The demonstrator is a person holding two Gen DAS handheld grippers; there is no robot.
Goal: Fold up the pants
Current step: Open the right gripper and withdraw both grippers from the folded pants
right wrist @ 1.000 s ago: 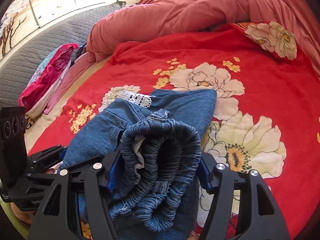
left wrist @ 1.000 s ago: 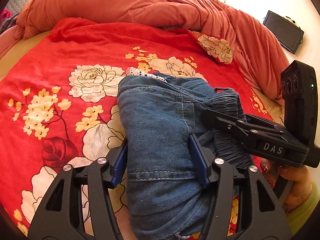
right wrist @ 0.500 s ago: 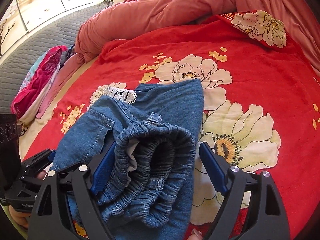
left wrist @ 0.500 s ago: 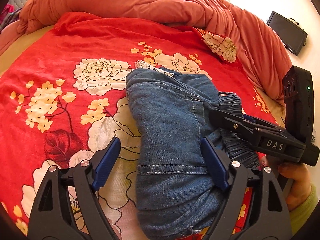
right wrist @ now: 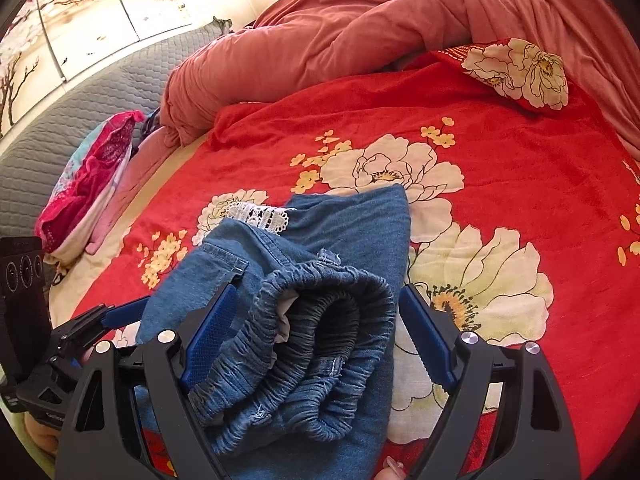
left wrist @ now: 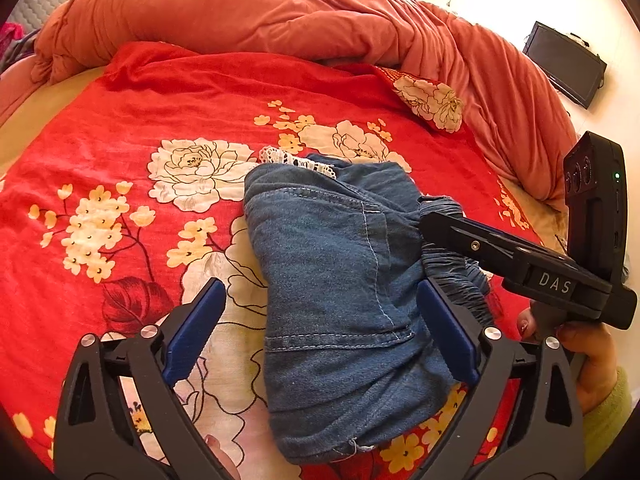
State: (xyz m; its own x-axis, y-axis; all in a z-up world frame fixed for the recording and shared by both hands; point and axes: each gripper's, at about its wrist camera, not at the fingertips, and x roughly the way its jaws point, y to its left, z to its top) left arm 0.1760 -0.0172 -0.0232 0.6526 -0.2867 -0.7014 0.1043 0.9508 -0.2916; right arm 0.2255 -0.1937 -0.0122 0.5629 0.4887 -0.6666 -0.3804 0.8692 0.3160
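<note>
Lying folded, the blue denim pants (left wrist: pixel 336 280) show a gathered elastic waistband (right wrist: pixel 320 344).

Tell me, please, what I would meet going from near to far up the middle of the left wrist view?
Folded denim pants → white lace trim at their far edge → red floral bedspread → bunched orange duvet along the back.

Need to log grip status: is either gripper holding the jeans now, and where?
Nothing is held. The left gripper is opening around the folded jeans; the right gripper stands open around the elastic waistband.
</note>
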